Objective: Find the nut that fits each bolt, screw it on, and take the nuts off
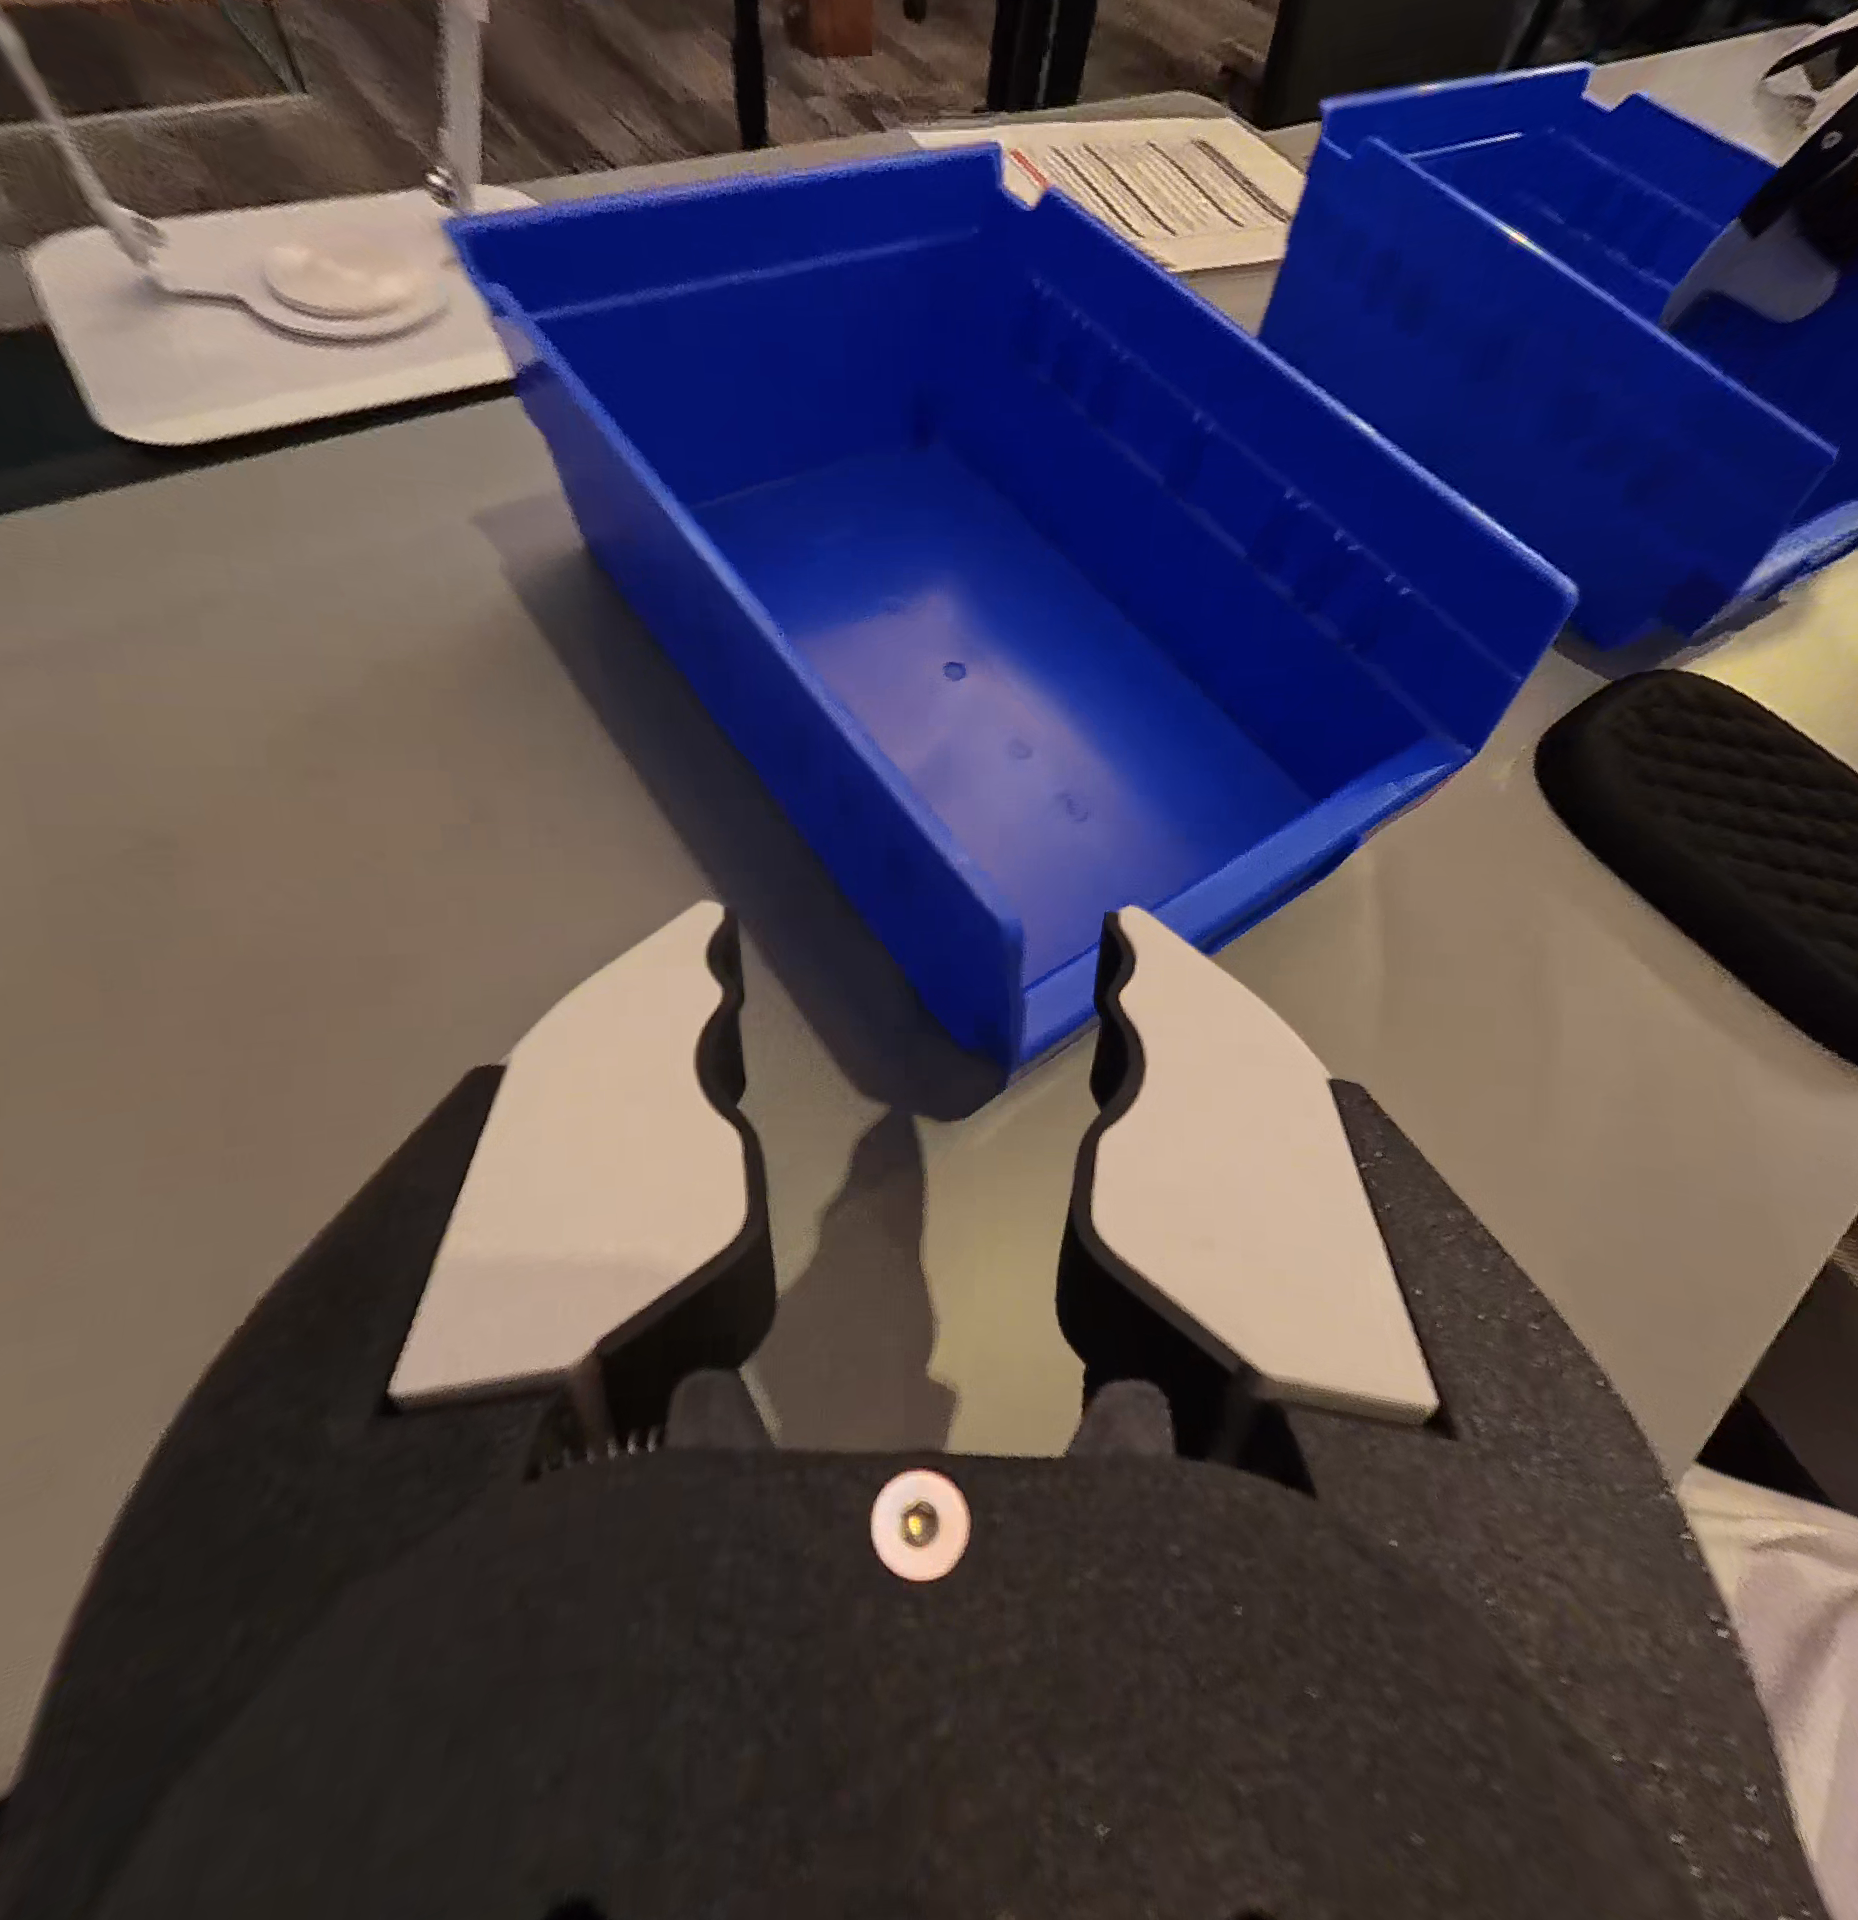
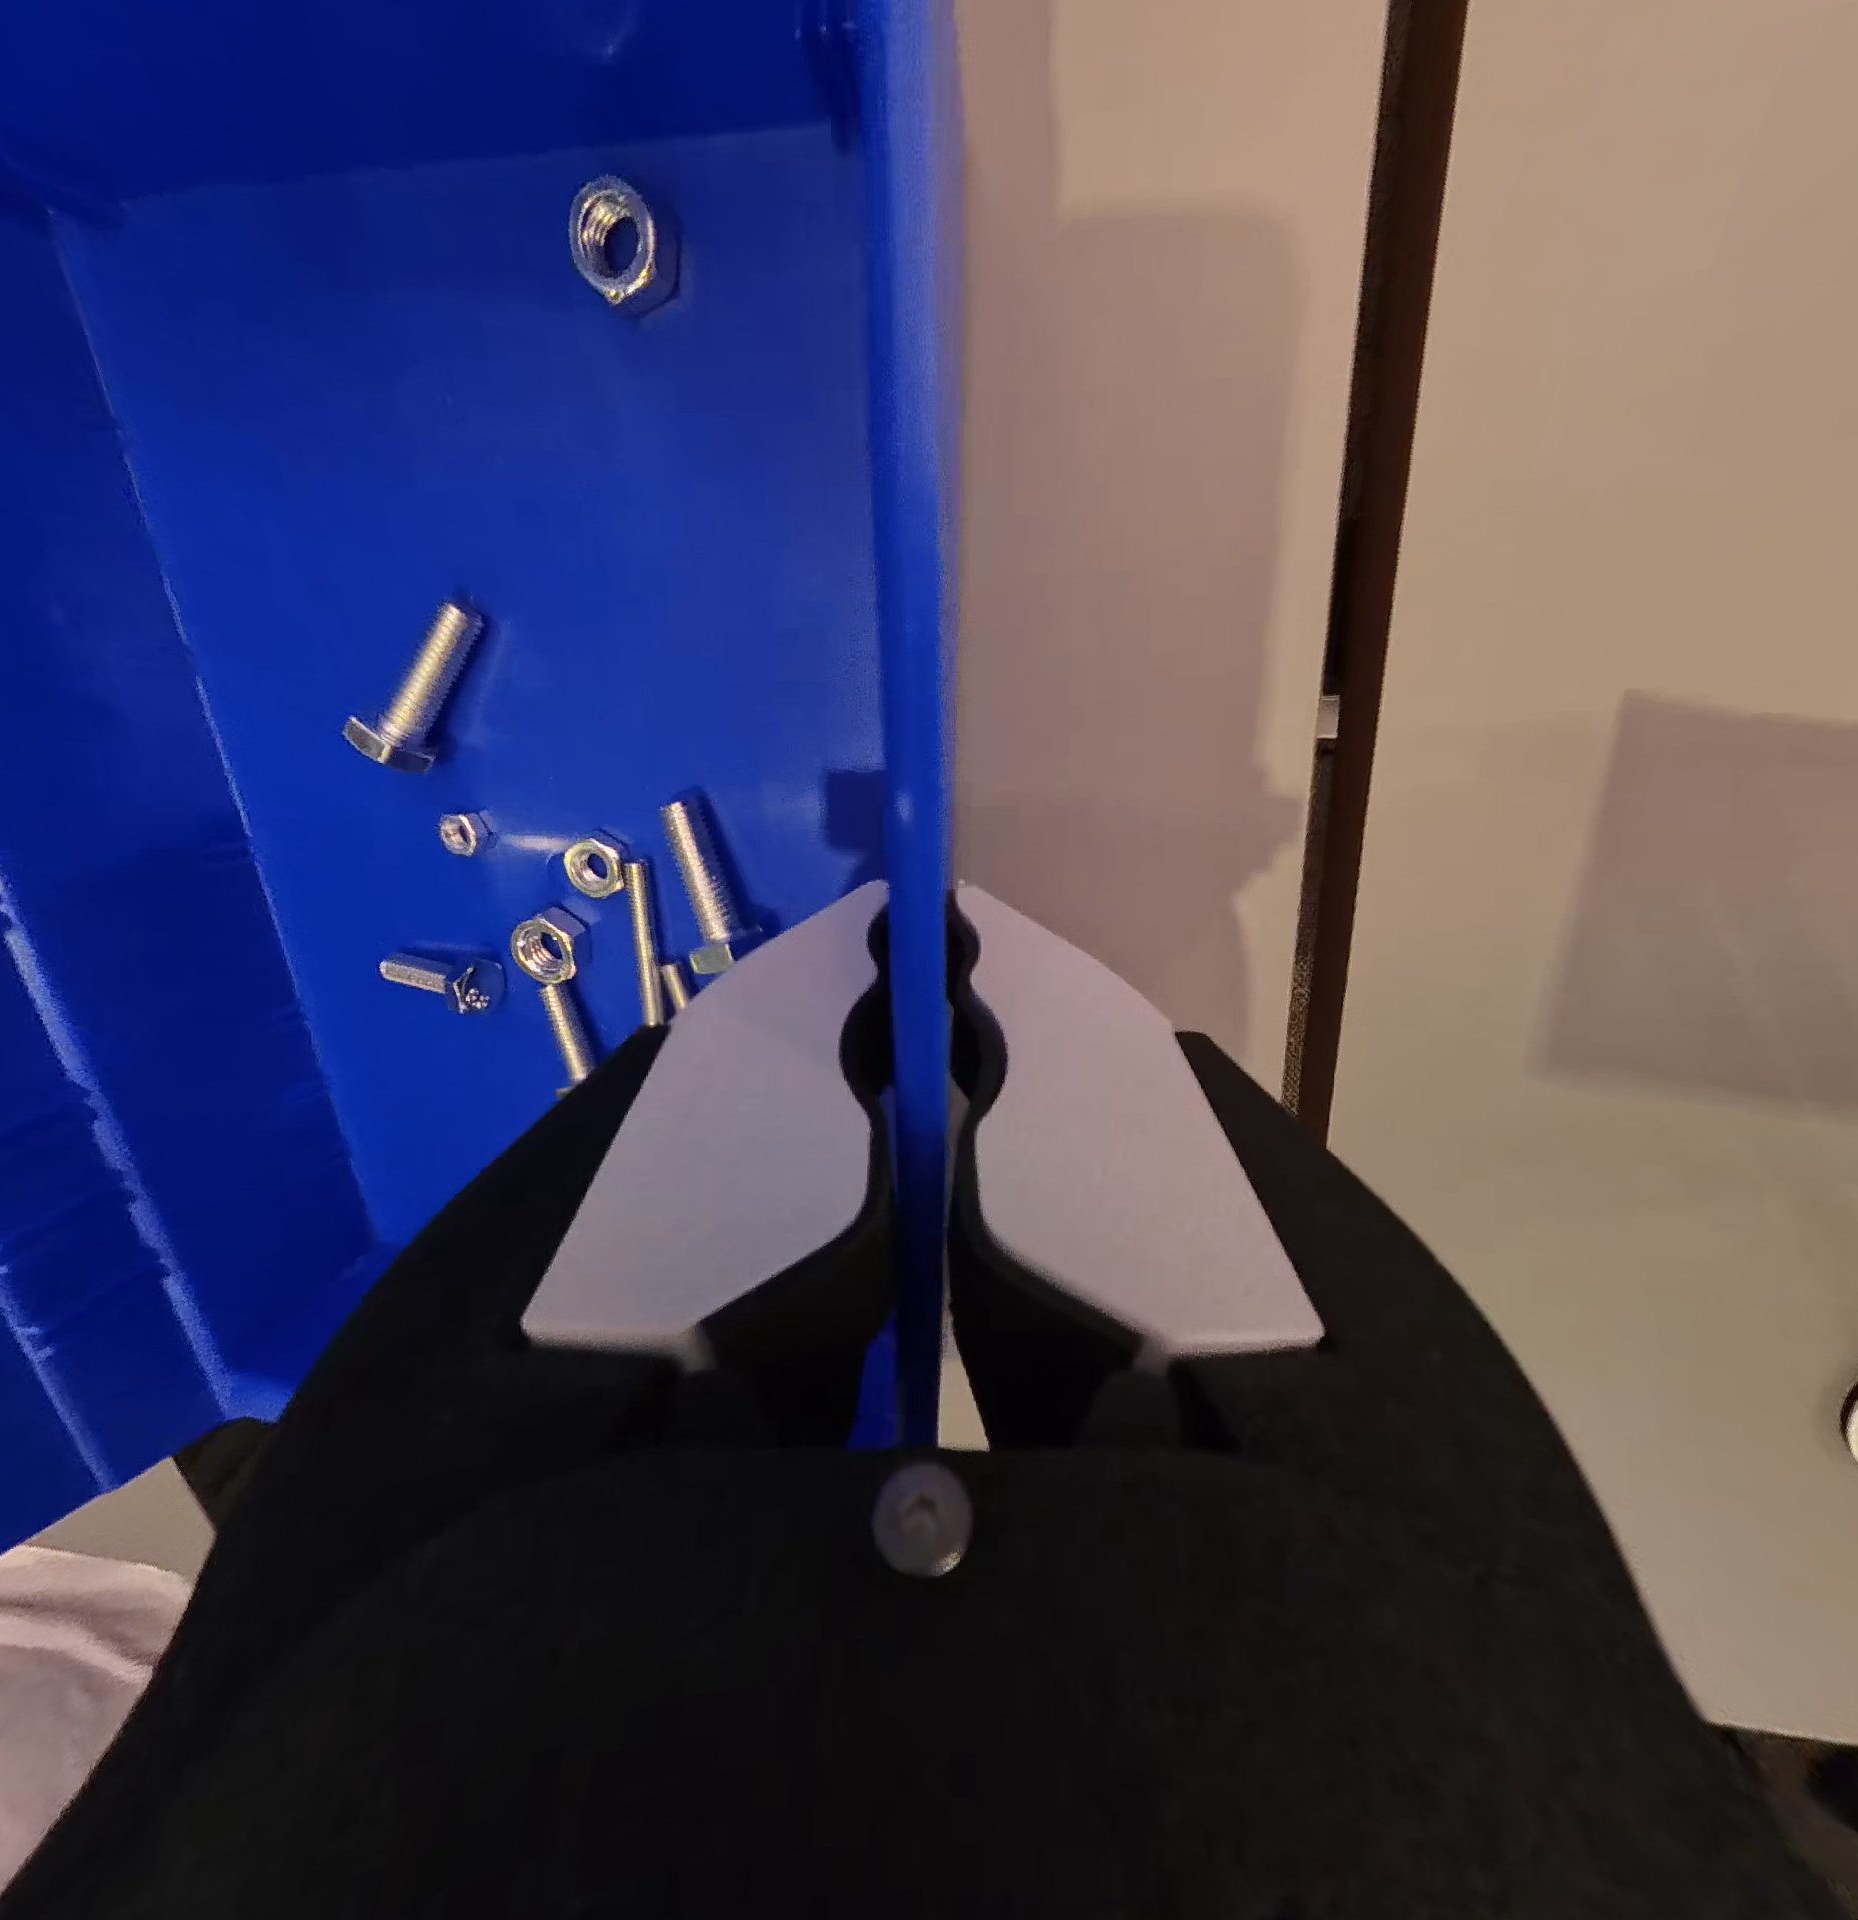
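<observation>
1. Left claw [image 1: 917, 940]: fingers apart, nothing between them. It hovers over the grey tabletop [image 1: 281, 779], just short of the near corner of a blue bin [image 1: 800, 436].
2. That blue bin sits on the tabletop with no hardware inside; only a few small round moulding marks show on its floor.
3. A second blue bin [image 1: 1527, 416] stands to the right of the first, apart from it. In the left wrist view the right claw [image 1: 1756, 260] appears at its far side.
4. Right claw [image 2: 917, 914]: fingers pressed together on the thin side wall of the second blue bin [image 2: 909, 623], one finger inside, one outside.
5. Task hardware (all lying loose on the floor of the second bin): a large nut [image 2: 624, 244] lies alone toward the far end; a stout bolt [image 2: 416, 691] lies mid-floor; near the claw is a cluster of three smaller nuts [image 2: 543, 951] and several bolts [image 2: 696, 883], some partly hidden behind the left finger.
6. No nut appears threaded onto a bolt; one nut lies at the tip of a slender bolt, engagement cannot be told.
7. Other items: a white stand base [image 1: 312, 291] at the far left of the tabletop, a printed sheet [image 1: 1153, 192] behind the bins, and a black textured pad [image 1: 1735, 852] at the right edge.
</observation>
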Demonstrator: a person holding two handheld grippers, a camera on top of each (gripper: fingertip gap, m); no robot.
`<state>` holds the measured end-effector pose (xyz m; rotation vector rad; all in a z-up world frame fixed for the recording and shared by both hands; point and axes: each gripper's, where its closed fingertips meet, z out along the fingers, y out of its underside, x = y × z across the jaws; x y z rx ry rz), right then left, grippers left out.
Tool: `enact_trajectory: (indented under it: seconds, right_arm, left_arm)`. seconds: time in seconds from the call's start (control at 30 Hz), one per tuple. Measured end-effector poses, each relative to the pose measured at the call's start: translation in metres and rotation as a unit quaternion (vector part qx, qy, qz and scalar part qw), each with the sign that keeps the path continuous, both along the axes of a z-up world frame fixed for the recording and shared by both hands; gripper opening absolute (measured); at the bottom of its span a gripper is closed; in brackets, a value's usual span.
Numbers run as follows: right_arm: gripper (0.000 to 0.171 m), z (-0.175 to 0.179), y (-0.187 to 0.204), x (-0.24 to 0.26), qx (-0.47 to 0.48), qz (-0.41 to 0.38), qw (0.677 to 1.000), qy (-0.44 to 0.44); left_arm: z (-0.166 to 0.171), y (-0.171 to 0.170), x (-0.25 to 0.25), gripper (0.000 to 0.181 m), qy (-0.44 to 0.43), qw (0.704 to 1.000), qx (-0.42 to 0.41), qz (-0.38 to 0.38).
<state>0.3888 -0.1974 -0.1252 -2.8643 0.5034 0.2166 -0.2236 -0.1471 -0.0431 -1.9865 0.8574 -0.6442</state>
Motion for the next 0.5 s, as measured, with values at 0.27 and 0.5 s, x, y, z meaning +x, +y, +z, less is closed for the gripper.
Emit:
enact_trajectory:
  seconds: [0.27, 0.5]
  right_arm:
    - [0.006, 0.041, -0.009, -0.012, 0.011, -0.009, 1.000, 0.015]
    - [0.006, 0.112, 0.004, -0.037, 0.031, -0.002, 1.000, 0.004]
  left_arm:
    - [0.010, 0.004, -0.052, 0.061, -0.028, 0.999, -0.003, 0.036]
    - [0.006, 0.006, -0.083, 0.059, -0.047, 0.997, -0.014, 0.060]
